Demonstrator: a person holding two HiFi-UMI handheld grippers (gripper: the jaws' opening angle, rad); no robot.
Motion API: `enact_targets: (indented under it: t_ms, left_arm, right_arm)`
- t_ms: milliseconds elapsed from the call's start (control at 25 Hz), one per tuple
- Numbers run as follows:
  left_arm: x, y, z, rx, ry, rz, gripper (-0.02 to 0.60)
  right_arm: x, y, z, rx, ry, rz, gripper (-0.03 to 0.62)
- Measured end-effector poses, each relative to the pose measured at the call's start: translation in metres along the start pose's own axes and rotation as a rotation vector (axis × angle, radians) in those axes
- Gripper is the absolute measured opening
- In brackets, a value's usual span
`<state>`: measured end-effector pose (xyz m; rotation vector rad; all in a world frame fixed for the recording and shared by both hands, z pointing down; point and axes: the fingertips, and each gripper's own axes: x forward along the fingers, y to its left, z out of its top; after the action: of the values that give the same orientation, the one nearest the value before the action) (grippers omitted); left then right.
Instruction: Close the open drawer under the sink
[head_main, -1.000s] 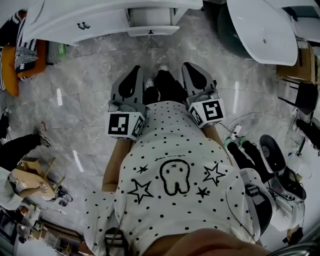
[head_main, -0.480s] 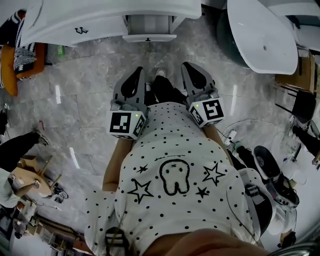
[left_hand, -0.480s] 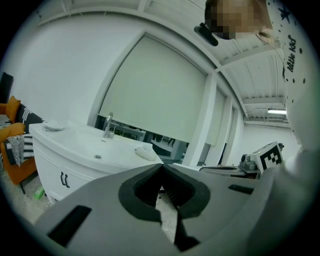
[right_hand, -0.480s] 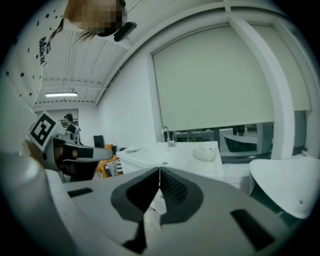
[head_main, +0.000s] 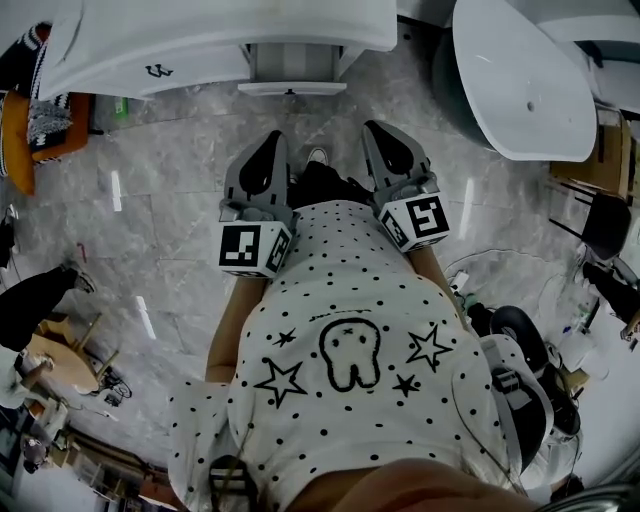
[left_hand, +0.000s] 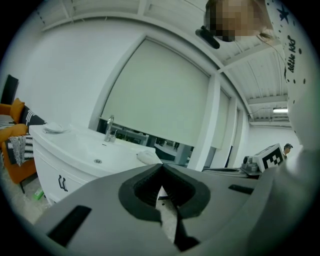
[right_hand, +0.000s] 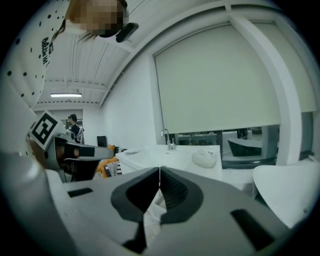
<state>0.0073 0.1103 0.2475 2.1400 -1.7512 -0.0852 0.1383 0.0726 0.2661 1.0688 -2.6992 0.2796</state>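
Left gripper: your left gripper sits just left of centre in the head view, its jaws pressed together on nothing.
Right gripper: your right gripper sits just right of centre, its jaws also together and empty.
Drawer: the drawer is at top centre and juts out from the white vanity (its small knob faces you), well apart from both grippers.
Floor: grey marble floor lies between you and the vanity.
Faucet: the faucet stands at middle left of the left gripper view.
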Motion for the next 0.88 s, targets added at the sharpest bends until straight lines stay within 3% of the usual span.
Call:
enact_targets:
  t_ms: [560, 880]
  left_arm:
    - [0.019, -0.004, 0.009, -0.025, -0.047, 0.033, 0.006]
    - [0.028, -0.001, 0.005, 0.012, -0.002, 0.001, 0.006]
  right_arm:
    - [0.012, -0.026, 0.006, -0.042, 0.001, 0.016, 0.015]
    - [0.022, -0.027, 0.0, -0.02, 0.029, -0.013, 0.015]
